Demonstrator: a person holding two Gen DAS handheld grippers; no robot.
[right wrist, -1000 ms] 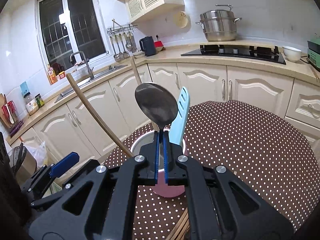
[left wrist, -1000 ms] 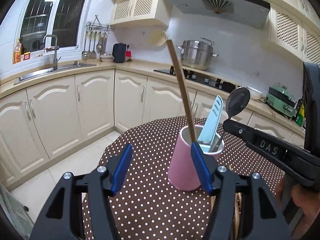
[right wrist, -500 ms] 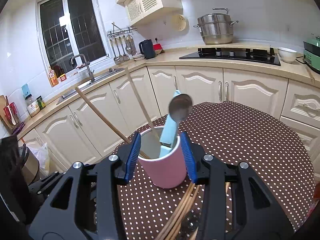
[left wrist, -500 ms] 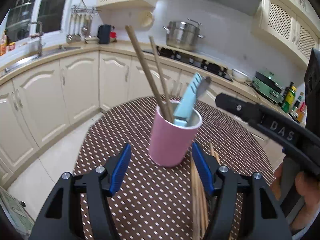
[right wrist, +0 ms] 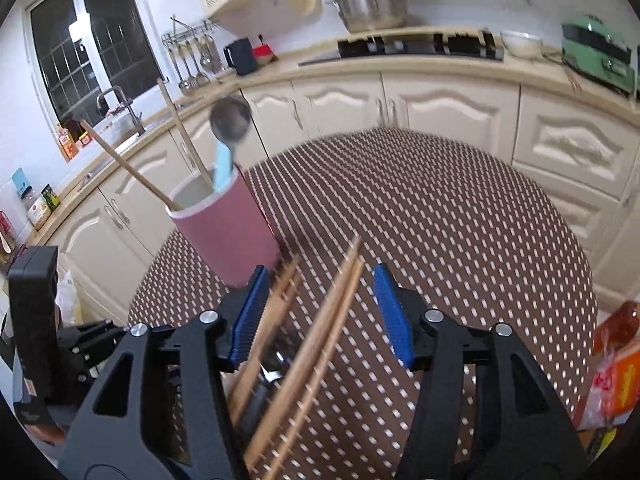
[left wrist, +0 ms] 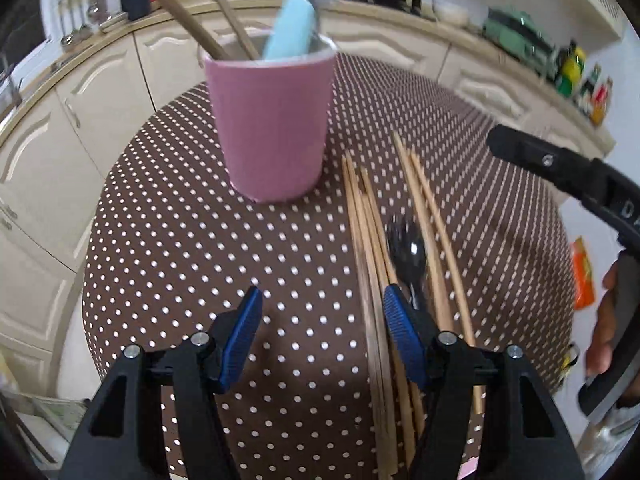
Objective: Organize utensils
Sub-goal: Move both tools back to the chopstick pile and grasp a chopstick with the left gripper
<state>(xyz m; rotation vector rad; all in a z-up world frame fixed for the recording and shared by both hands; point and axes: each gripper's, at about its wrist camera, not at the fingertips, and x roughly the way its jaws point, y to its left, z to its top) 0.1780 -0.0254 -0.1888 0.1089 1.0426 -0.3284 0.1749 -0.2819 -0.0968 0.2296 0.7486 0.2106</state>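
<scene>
A pink cup (left wrist: 272, 128) stands on the dotted table (left wrist: 180, 240). It holds two wooden utensils (left wrist: 176, 4), a light blue knife (left wrist: 292, 28) and a metal spoon (right wrist: 231, 122). Several wooden chopsticks (left wrist: 368, 232) and a black fork (left wrist: 406, 252) lie on the cloth right of the cup. My left gripper (left wrist: 322, 336) is open and empty, low over the table in front of the cup. My right gripper (right wrist: 322, 312) is open and empty, with the chopsticks (right wrist: 320, 340) lying between its fingers. The cup (right wrist: 228, 228) is to its upper left.
An orange packet (right wrist: 616, 364) lies at the table's right edge. Cream kitchen cabinets and a counter (right wrist: 440, 92) with a steel pot (right wrist: 372, 4) ring the table. The right gripper's body (left wrist: 580, 184) shows at the right of the left wrist view.
My right gripper opened, left the spoon in the cup, and drew back down over the chopsticks. My left gripper let go of a wooden utensil and tilted down toward the table.
</scene>
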